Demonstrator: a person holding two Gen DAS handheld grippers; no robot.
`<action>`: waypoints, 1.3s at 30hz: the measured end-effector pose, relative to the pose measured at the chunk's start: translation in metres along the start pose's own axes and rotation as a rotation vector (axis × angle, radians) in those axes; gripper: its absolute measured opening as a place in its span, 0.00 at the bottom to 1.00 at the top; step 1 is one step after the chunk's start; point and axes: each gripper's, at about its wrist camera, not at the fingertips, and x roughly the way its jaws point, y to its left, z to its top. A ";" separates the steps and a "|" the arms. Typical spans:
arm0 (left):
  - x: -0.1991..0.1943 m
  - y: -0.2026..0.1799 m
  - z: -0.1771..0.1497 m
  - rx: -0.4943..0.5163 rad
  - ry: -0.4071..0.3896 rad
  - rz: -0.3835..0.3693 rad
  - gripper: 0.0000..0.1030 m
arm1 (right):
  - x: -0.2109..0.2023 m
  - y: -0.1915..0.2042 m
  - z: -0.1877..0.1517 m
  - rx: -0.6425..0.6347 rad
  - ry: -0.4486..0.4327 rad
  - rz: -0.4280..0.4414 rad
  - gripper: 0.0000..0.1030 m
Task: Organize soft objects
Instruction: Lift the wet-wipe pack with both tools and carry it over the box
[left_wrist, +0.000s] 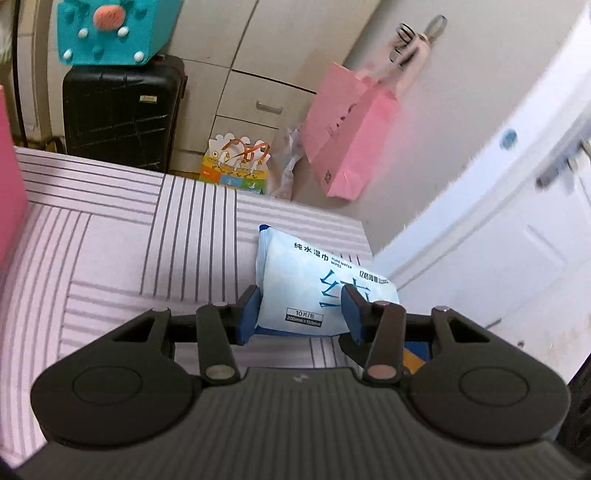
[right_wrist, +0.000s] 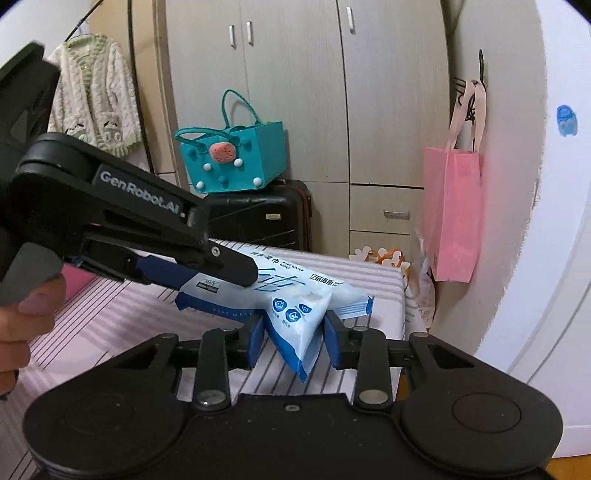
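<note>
Left gripper (left_wrist: 301, 314) and right gripper (right_wrist: 293, 341), angled downward, clamp wipes packs (left_wrist: 314, 288).

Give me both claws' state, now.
Left claw: shut on a wipes pack.
Right claw: shut on another wipes pack.

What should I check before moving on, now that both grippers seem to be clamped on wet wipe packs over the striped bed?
1. Left gripper clamped on the pale blue plastic wet wipes pack: ok.
2. Right gripper pinching the second, folded pale blue wipes pack: ok, though only a narrow part sits between the pads.
3. Packs separate, not stuck together: cannot tell; they overlap in the right wrist view.
4. Both packs lifted off the pink striped bed sheet: cannot tell.
5. Destination container in view: cannot tell.
</note>
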 end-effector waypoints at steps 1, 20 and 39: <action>-0.005 -0.002 -0.004 0.014 0.000 0.002 0.45 | -0.004 0.003 -0.001 0.008 0.007 -0.004 0.39; -0.135 0.030 -0.085 0.219 -0.026 -0.101 0.45 | -0.105 0.097 -0.038 0.045 0.016 -0.001 0.44; -0.252 0.088 -0.145 0.299 0.122 -0.057 0.46 | -0.162 0.213 -0.072 0.040 0.098 0.151 0.44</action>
